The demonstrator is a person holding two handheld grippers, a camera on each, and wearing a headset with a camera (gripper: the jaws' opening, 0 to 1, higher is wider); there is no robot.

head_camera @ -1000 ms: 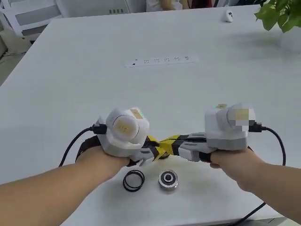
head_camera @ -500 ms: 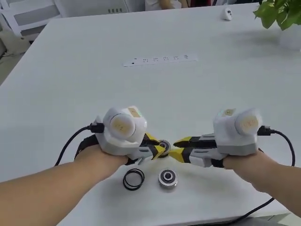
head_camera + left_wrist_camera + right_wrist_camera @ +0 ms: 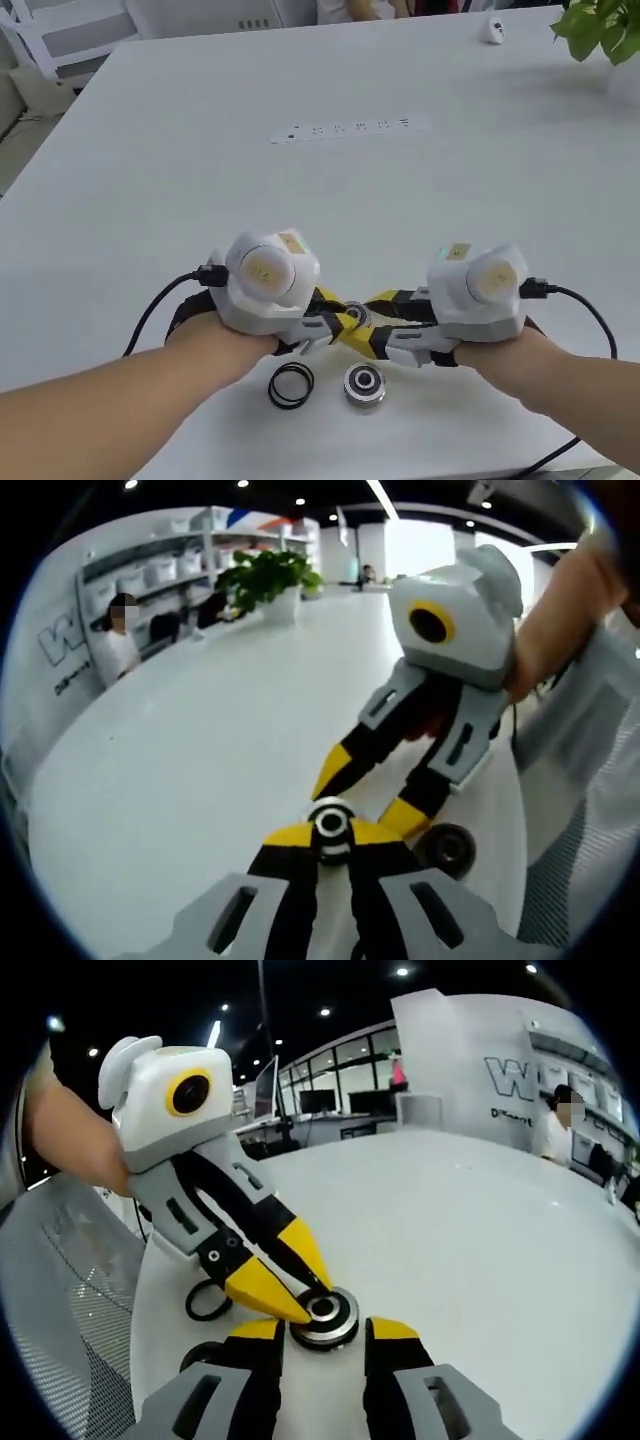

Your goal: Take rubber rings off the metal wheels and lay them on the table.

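— Right gripper (image 3: 368,795) has come back in close to the left gripper (image 3: 332,832), tip to tip.
— What do they hold?
— Left gripper's jaws are squeezed shut on a small metal wheel (image 3: 325,1318), right at its middle. Right gripper's jaws are a little open, one on each side of that wheel, gripping nothing yet.
— How do you do this bit well?
— I think you nip only the dark rubber edge, not the metal. Then peel it off slowly while the left one holds firm.
— And then?
— Lay it near the tips, on the person's side. The rubber rings (image 3: 291,384) and another wheel (image 3: 364,384) already lie there on the table (image 3: 300,200).
— Any words?
— Big wall letters (image 3: 515,1078) far behind start with W. The rest is too blurry.
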